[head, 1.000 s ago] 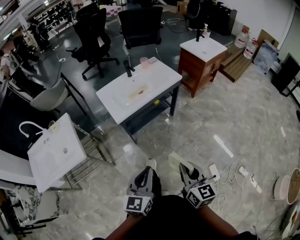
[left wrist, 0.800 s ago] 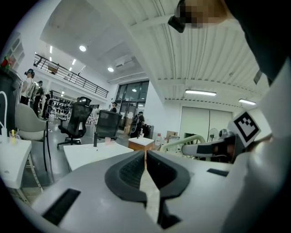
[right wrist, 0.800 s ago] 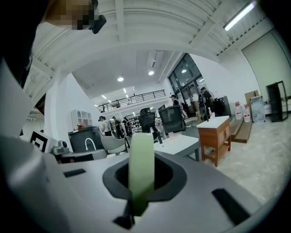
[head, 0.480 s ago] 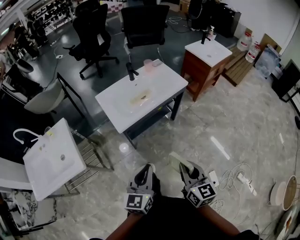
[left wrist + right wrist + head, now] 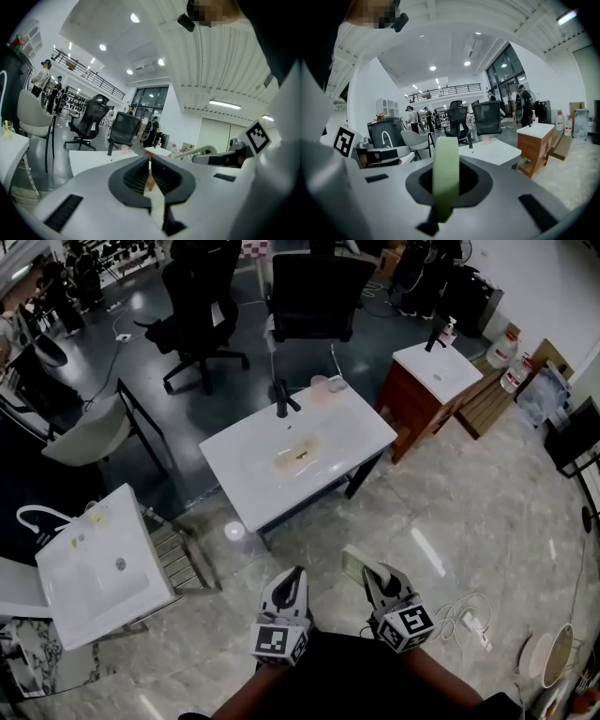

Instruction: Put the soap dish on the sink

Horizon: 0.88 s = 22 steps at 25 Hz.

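- Pale green soap dish (image 5: 446, 154) stood edge-on between the jaws of your right gripper (image 5: 445, 185). The jaws pinched it, and its rim rose upright above them in the right gripper view.
- Head view: you held the right gripper (image 5: 370, 576) low in the frame, over the marbled floor (image 5: 469, 484). The dish poked forward from its tip.
- Your left gripper (image 5: 294, 579) sat just beside the right one, on the dish's left. It was not touching the dish.
- Left gripper view: the jaws of the left gripper (image 5: 150, 168) were pressed together with nothing between them.
- White sink (image 5: 246, 460) on a dark frame stood ahead of both grippers, well apart from the dish, with bare floor between them.
- A black faucet (image 5: 280, 399) stood at the sink's far edge, with a pink cup (image 5: 320, 384) near it on the sink top. A brownish mark showed in the basin.
- Right gripper view: the sink top lay beyond the dish, a little to its right.
- A wooden cabinet sink (image 5: 427, 381) stood further off to the right, and a tilted white basin (image 5: 89, 563) on a wire rack at the left.
- Dish not yet on the sink.
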Motion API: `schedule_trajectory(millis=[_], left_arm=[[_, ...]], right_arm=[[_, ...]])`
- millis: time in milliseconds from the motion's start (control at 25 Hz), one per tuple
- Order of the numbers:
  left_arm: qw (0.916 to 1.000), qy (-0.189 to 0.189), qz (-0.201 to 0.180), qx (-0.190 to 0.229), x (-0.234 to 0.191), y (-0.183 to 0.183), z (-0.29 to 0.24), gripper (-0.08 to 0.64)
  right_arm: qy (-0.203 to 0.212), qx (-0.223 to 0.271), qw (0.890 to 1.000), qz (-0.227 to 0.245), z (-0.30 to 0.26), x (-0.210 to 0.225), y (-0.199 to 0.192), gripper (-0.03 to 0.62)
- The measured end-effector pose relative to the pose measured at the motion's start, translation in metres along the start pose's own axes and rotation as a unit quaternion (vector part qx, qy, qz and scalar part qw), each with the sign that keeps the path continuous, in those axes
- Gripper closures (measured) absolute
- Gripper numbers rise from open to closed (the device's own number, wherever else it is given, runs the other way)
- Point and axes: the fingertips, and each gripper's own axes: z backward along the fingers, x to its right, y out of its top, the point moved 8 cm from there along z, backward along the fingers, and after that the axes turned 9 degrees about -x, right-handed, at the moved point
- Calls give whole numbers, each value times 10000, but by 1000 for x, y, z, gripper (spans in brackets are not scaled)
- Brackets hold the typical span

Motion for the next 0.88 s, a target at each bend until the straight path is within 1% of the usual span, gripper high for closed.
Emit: schedule_trajectory(millis=[200,440,560,680,880], left_arm=[[9999,34,31,101,-31,23,-21,540],[9995,52,-81,313,-64,47,-47,540],[9993,74,-4,354,-79,54,-53,540],[9993,159,125,299,-90,56,-54,540],[9991,304,187,249,-102,51,-51,540]], right_arm=[[161,-68,9998,124,-43,2,32,584],[154,31,9996,244,-83,7,63,584],[189,48,9995,246,-98,4,78,584],[234,2,9996,170,-113,3,76,584],[399,-115,9990,172,-129,-1,79,584]])
